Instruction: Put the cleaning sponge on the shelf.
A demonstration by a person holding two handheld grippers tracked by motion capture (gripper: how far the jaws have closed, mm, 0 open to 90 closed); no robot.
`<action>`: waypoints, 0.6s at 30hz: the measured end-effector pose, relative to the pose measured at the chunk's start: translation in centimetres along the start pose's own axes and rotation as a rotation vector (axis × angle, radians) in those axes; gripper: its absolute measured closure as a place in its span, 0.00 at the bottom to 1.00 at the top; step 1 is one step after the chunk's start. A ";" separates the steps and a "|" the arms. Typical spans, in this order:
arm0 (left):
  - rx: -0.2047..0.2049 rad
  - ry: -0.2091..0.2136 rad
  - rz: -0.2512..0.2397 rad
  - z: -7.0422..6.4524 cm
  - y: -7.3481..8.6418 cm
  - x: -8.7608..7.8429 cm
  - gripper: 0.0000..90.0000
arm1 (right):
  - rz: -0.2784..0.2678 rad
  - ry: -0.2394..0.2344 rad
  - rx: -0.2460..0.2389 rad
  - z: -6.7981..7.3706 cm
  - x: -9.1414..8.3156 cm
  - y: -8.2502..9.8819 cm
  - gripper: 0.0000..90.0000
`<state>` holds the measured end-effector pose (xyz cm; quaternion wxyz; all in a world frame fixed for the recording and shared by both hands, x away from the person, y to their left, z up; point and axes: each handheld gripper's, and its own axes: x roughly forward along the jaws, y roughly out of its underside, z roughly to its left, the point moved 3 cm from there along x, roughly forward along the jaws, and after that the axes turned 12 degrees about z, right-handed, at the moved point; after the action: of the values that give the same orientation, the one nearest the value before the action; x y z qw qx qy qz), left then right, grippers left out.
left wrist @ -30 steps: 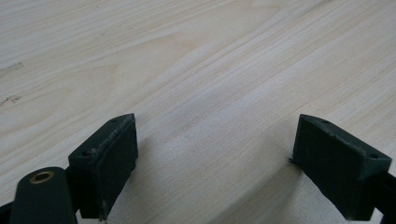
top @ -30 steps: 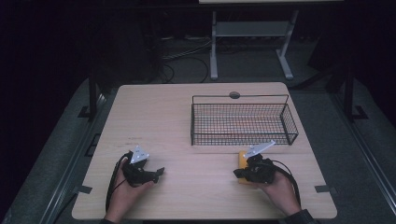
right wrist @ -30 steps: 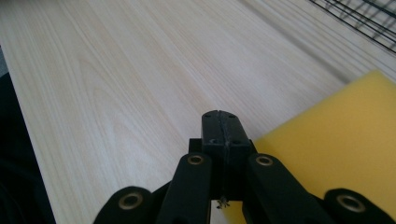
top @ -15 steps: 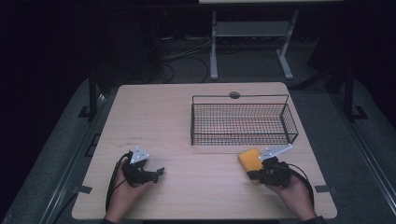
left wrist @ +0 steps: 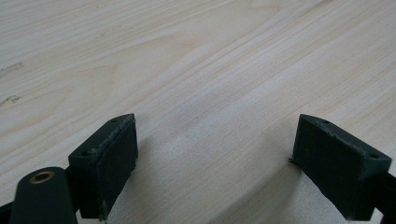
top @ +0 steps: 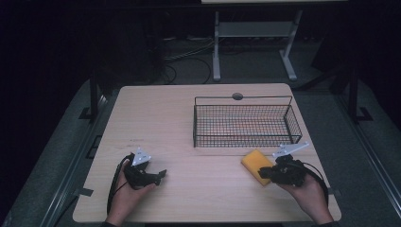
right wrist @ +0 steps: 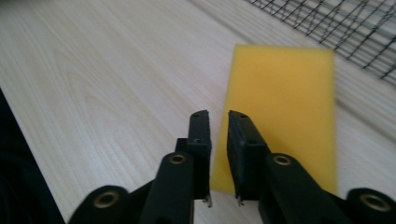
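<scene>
From above, a yellow sponge (top: 258, 165) is lying flat on the table (top: 189, 123), just in front of the wire basket (top: 246, 124); the right gripper (top: 265, 175) is sitting at its near edge. The left gripper (left wrist: 210, 163) is resting spread over bare wood. The right gripper's view is showing jaws nearly pressed together, pinching nothing; gripping the sponge likely calls for opening first.
</scene>
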<state>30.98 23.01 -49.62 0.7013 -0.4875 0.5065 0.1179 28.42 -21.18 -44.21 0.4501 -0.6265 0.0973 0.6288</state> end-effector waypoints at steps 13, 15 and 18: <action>-0.003 0.001 -0.002 0.0 0.0 0.0 0.15 | 0.096 0.096 0.045 -1.2 -0.4 -2.1 0.22; -0.004 0.001 -0.003 0.0 0.0 0.0 0.15 | 0.116 0.118 0.047 -1.3 -0.1 -2.4 0.14; -0.003 0.001 -0.002 0.0 0.0 0.0 0.15 | 0.129 0.127 0.049 -1.4 0.4 -2.8 0.13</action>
<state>30.98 22.98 -49.62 0.7003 -0.4893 0.5062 0.1176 31.38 -20.33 -43.56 0.4165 -0.6466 0.1812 0.6128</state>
